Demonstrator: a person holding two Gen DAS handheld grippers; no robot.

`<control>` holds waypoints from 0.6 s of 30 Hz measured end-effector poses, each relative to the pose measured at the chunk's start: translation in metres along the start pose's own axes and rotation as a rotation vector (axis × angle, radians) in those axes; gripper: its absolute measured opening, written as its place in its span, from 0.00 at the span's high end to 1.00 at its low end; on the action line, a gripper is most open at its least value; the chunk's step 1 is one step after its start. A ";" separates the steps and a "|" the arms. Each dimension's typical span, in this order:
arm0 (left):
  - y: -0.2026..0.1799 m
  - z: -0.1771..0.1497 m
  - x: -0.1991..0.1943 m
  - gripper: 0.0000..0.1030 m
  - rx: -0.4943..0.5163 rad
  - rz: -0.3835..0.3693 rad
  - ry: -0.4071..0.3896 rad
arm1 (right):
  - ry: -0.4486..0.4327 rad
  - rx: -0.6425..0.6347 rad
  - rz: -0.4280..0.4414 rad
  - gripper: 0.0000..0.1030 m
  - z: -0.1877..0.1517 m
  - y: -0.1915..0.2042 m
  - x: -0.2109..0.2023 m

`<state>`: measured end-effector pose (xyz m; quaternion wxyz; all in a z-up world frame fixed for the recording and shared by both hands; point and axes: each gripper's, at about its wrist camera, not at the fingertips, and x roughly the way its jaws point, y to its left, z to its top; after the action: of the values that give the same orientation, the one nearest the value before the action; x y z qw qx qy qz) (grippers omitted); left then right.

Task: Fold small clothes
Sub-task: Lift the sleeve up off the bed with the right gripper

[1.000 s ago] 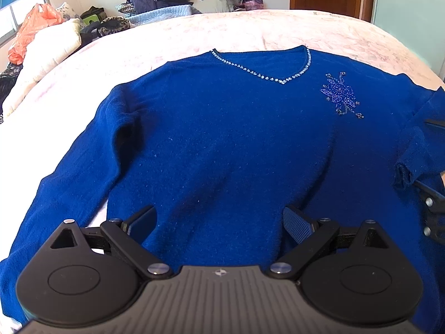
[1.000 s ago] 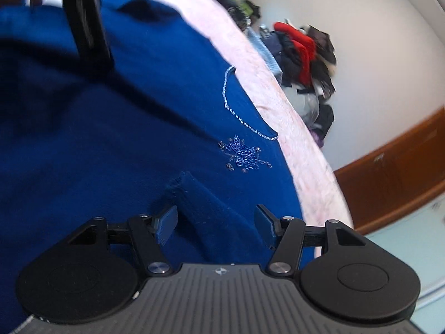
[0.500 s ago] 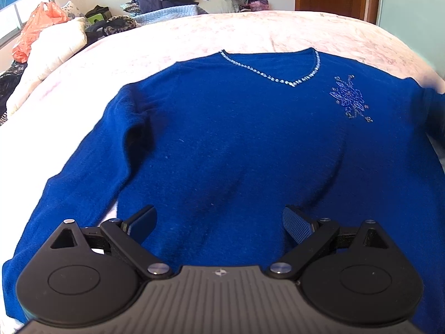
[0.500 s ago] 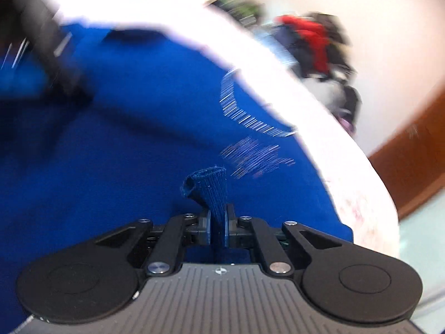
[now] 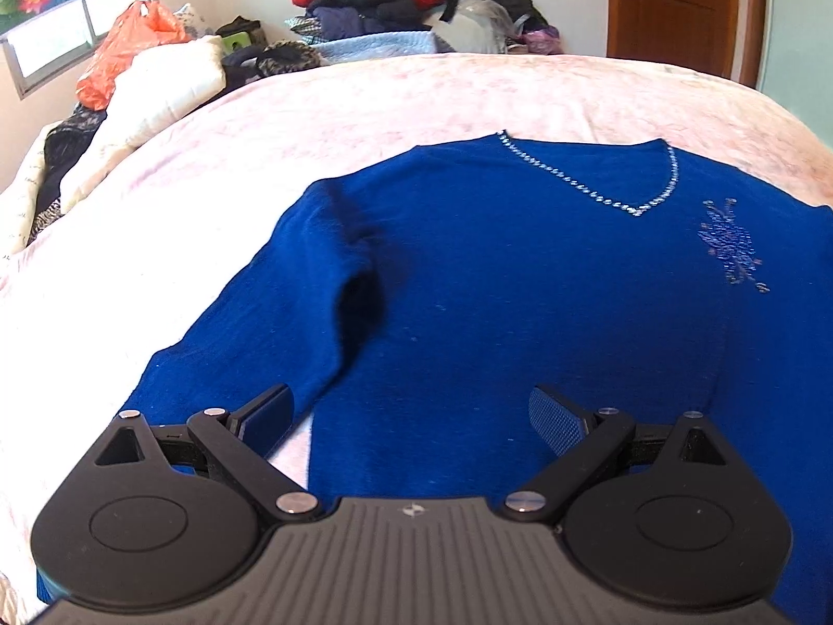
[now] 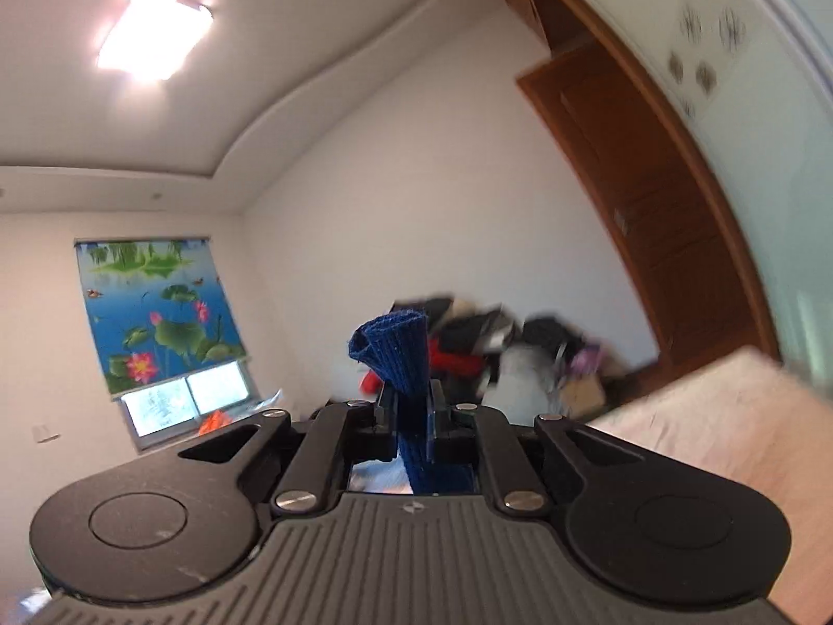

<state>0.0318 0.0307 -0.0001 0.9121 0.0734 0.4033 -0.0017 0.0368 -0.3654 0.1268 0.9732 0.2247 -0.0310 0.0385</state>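
In the left wrist view, the left tongs (image 5: pixel 411 419) stand apart with nothing between them at the bottom of the frame, over the royal-blue knit sweater with a beaded V-neck (image 5: pixel 520 281), spread flat on the pale pink bed (image 5: pixel 364 99). Right wrist view: the right tongs (image 6: pixel 412 414) are clamped on the sweater's ribbed blue cuff (image 6: pixel 398 357), centre frame, their jaws opening slightly.

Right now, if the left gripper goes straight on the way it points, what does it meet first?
Probably the blue sweater: the open left gripper points down at its body, nothing between. Depth is unclear.
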 end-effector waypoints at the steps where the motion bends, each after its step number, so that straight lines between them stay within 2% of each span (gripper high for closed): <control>1: 0.002 0.001 0.002 0.05 -0.002 0.003 0.001 | 0.040 0.024 -0.001 0.89 -0.012 -0.002 0.010; 4: 0.009 0.003 0.004 0.05 -0.008 0.014 -0.001 | 0.161 0.092 -0.005 0.88 -0.053 -0.004 0.048; 6: 0.012 0.005 0.005 0.05 -0.011 0.018 -0.003 | 0.226 0.144 0.015 0.88 -0.080 0.001 0.059; 8: 0.016 0.008 0.007 0.05 -0.017 0.020 -0.004 | 0.270 0.137 0.028 0.88 -0.102 0.015 0.072; 9: 0.017 0.009 0.009 0.05 -0.019 0.020 -0.004 | 0.285 0.114 0.033 0.88 -0.115 0.039 0.059; 12: 0.017 0.012 0.013 0.05 -0.022 0.019 -0.002 | 0.322 0.077 0.060 0.88 -0.134 0.076 0.065; 18: 0.021 0.016 0.016 0.05 -0.022 0.028 -0.005 | 0.359 0.025 0.083 0.88 -0.152 0.115 0.086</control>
<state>0.0560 0.0499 0.0013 0.9137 0.0689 0.4002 0.0154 0.1185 -0.1902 0.0473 0.9578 0.2250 0.1343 0.1183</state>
